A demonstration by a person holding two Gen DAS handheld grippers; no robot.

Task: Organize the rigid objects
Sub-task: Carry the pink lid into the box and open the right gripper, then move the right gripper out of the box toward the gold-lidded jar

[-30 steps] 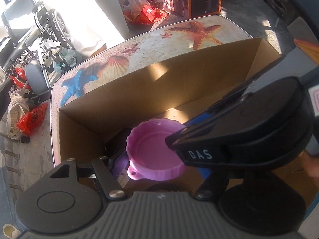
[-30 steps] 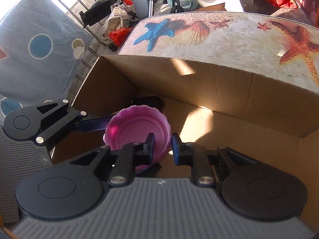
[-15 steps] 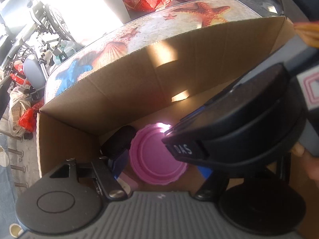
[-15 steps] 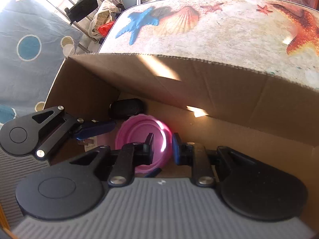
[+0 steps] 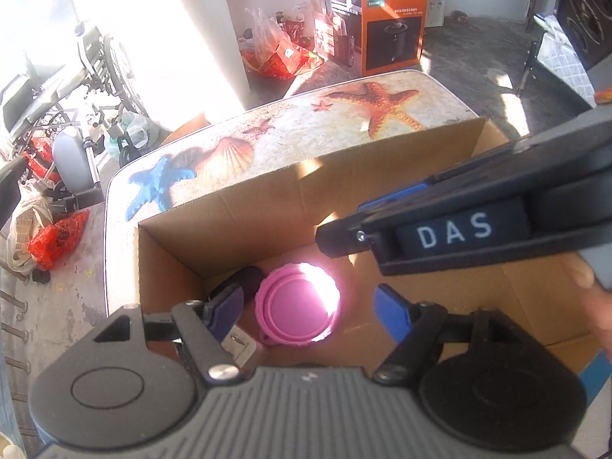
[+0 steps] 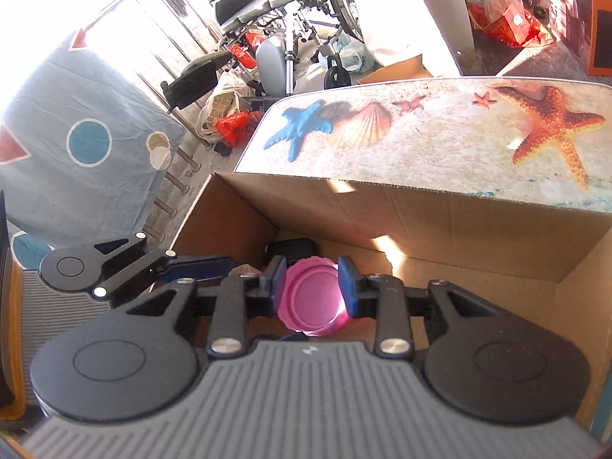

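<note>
- The pink bowl point(image 5: 297, 304) lies on the floor of the cardboard box point(image 5: 267, 206), near its left end, with a patch of sun washing out its far rim.
- A black object point(image 5: 244, 281), too dark to name, sits just behind the bowl in the box's far-left corner, touching or nearly touching it.
- The left gripper point(image 5: 310, 308) is above the box with its blue-padded fingers point(image 5: 390, 311) spread wide, the bowl showing in the gap between them; nothing is held.
- The right gripper point(image 6: 311, 285) is also over the box, its fingers point(image 6: 277, 281) set moderately apart. In its own view they frame the bowl, but whether they touch it I cannot tell.
- From the left wrist view, the right gripper's body, marked "DAS", crosses the upper right above the box.
- The box stands on a tabletop point(image 6: 440, 137) printed with starfish and a shell.
- A wheelchair point(image 6: 267, 7) stands beyond the table.
</note>
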